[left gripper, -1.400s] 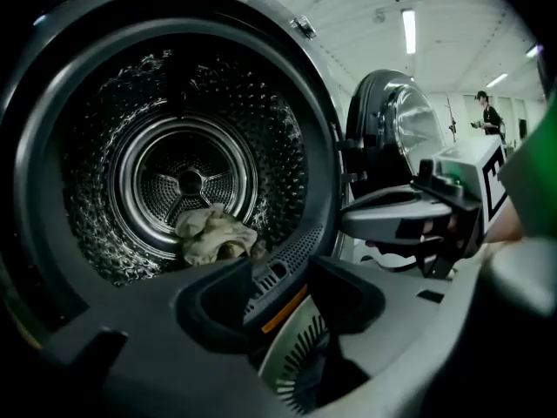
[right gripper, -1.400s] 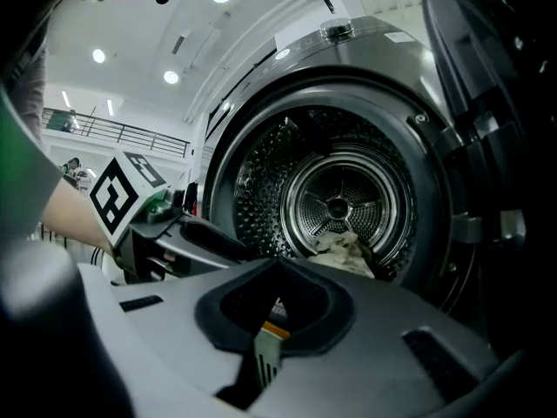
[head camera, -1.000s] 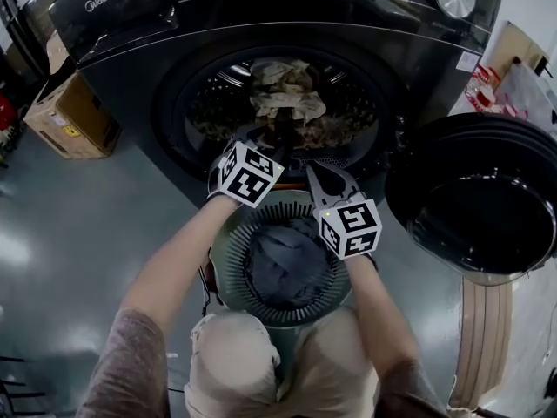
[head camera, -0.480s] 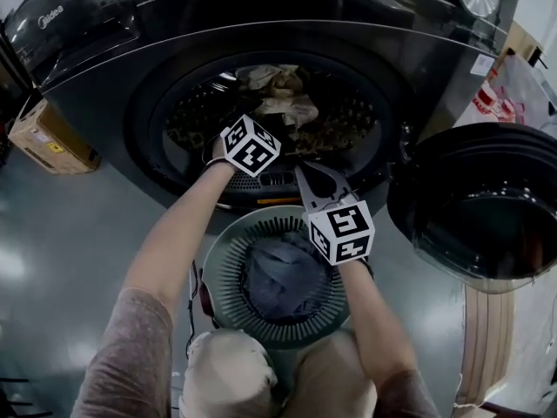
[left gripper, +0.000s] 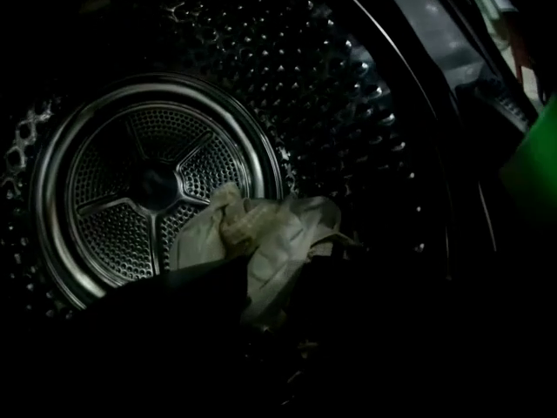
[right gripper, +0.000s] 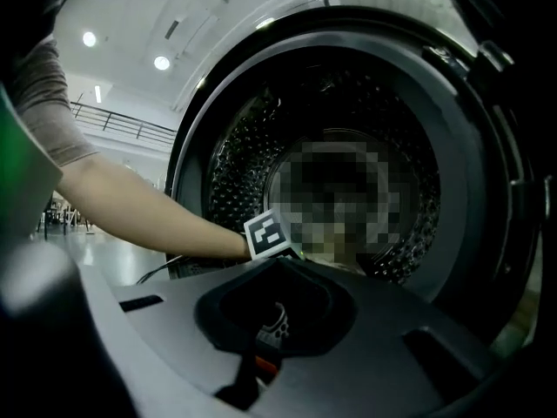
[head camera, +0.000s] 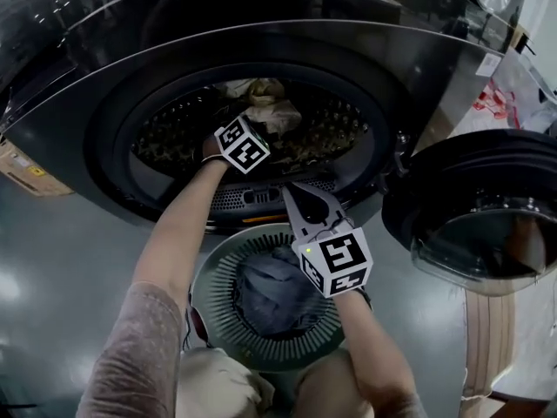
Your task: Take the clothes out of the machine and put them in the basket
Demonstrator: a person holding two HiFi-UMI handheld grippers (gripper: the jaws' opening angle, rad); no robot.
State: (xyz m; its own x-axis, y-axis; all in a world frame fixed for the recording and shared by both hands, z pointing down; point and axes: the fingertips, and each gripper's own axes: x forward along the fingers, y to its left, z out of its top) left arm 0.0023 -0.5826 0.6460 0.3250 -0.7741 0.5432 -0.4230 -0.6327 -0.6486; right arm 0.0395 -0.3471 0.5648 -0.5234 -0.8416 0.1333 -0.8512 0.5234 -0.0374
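Two grippers are showing in the head view. The left gripper [head camera: 250, 136] is reaching through the round opening of the washing machine [head camera: 78, 103] toward a heap of pale clothes [head camera: 265, 103] lying in the drum. The right gripper [head camera: 294, 200] is hovering just outside, above the far rim of the ribbed basket [head camera: 213, 273], which is sitting on the floor right below the opening. A dark grey garment [head camera: 270, 290] is already lying in the basket. The machine's door [head camera: 474, 216] is hanging open at the right, and a cardboard box [head camera: 22, 168] is peeking in at the left edge.

In the left gripper view, the jaws are showing only as dark shapes standing apart; they have just been opening. A fold of the pale clothes is lying in the gap between them, with no clamp on it to be seen. The perforated back wall [left gripper: 148, 190] is gleaming behind.

In the right gripper view, the jaws are sitting together with nothing between them. The person's forearm [right gripper: 148, 216] is crossing the opening in front, and ceiling lights [right gripper: 161, 62] are glowing beyond.
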